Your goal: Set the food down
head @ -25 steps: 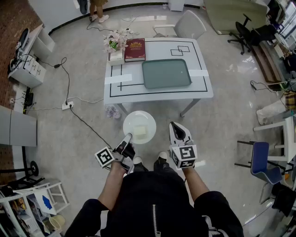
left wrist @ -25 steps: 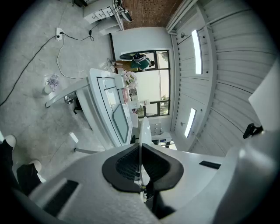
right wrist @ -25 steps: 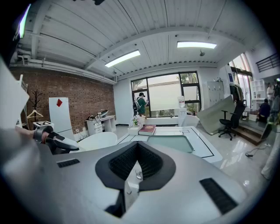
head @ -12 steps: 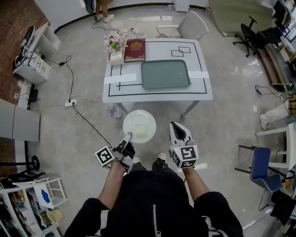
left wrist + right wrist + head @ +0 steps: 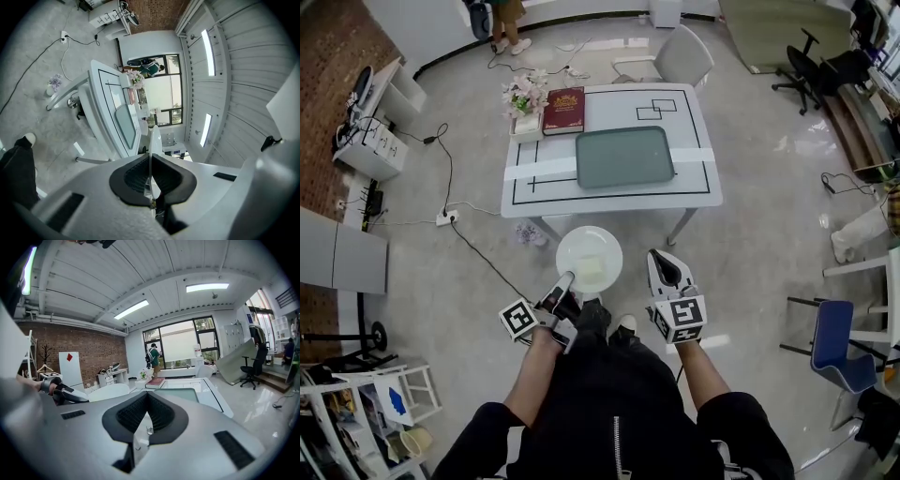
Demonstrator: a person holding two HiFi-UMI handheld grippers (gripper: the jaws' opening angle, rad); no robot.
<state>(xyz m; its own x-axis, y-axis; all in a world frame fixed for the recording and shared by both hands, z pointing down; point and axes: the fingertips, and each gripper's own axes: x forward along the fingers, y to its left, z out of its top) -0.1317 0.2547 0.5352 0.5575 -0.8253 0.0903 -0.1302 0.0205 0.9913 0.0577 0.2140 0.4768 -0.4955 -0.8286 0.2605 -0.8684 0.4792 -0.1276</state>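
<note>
A white plate (image 5: 589, 258) carries a pale yellow block of food (image 5: 592, 273) and hangs over the floor just short of the white table (image 5: 698, 141). My left gripper (image 5: 563, 279) is shut on the plate's near rim; in the left gripper view the plate (image 5: 155, 140) shows edge-on, rising from between the closed jaws of the left gripper (image 5: 151, 176). My right gripper (image 5: 664, 262) is beside the plate on its right, apart from it, jaws together with nothing in them. In the right gripper view the right gripper (image 5: 147, 414) points at the table (image 5: 213, 392), with the plate (image 5: 110, 391) at left.
A green tray (image 5: 623, 157) lies mid-table, with a red book (image 5: 563, 109) and a flower box (image 5: 520, 94) at the far left corner. A grey chair (image 5: 680, 56) stands behind the table and a blue chair (image 5: 834, 337) at right. Cables (image 5: 469, 239) cross the floor at left.
The person has stepped toward the table; the plate and both grippers are now closer to its near edge. The grip on the plate is unchanged.
</note>
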